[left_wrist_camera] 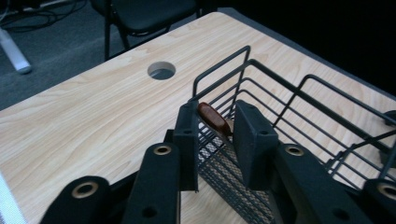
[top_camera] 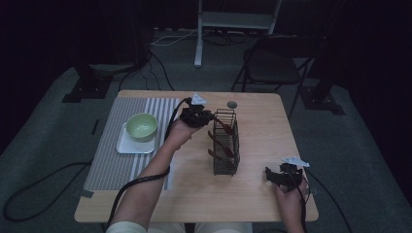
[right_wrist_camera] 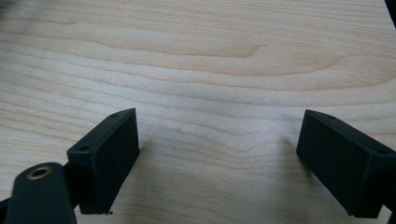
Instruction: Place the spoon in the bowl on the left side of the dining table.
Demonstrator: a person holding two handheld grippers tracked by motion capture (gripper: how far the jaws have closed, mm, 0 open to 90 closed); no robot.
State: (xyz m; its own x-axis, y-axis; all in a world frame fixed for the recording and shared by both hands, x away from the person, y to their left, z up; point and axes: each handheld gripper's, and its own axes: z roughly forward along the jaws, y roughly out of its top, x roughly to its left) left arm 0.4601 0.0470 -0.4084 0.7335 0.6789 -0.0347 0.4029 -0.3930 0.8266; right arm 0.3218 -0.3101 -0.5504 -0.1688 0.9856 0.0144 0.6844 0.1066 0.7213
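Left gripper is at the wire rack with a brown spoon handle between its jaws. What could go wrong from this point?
1. In the left gripper view the spoon handle sits near the tips of the left gripper, so it might slip out when lifted.
2. The wire rack is tall, narrow and unsupported, since the right gripper rests open on the table; a snagged spoon could tip it.

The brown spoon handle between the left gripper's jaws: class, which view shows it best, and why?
The left gripper view: the brown spoon handle sits close up between the jaws above the wire rack. The high view shows it small and dim; the right gripper view gives bare table.
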